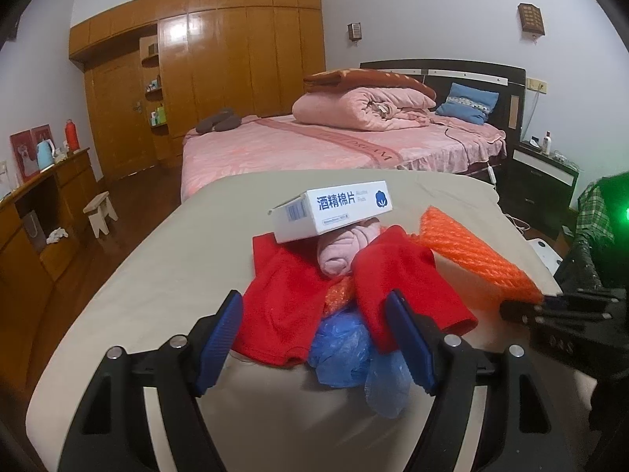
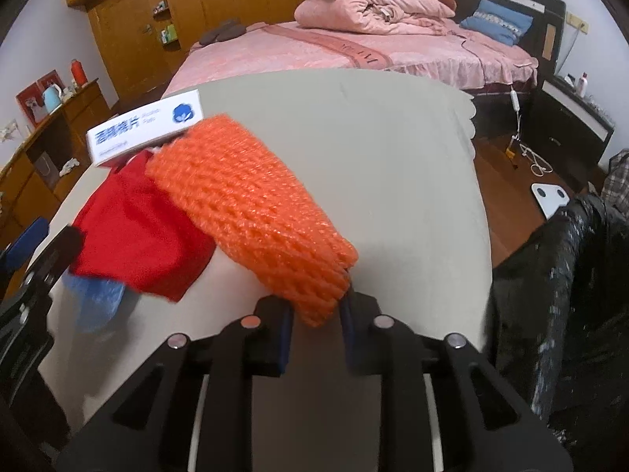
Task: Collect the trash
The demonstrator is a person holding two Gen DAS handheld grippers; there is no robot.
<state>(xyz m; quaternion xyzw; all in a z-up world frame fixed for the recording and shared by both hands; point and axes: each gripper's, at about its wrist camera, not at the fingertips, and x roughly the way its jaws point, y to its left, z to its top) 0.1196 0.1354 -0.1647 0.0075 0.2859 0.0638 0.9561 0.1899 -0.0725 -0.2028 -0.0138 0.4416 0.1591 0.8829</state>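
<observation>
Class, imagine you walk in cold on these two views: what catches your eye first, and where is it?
The bright orange foam net stands out, pinched at its near end in the right gripper over the beige table. Beside it, a white box with blue lettering is perched on a pile of red cloth and pink cloth, with crumpled blue plastic at the front.

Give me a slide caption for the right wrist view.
Right gripper shut on orange foam net, above the beige table; red cloth and white box behind.
</observation>
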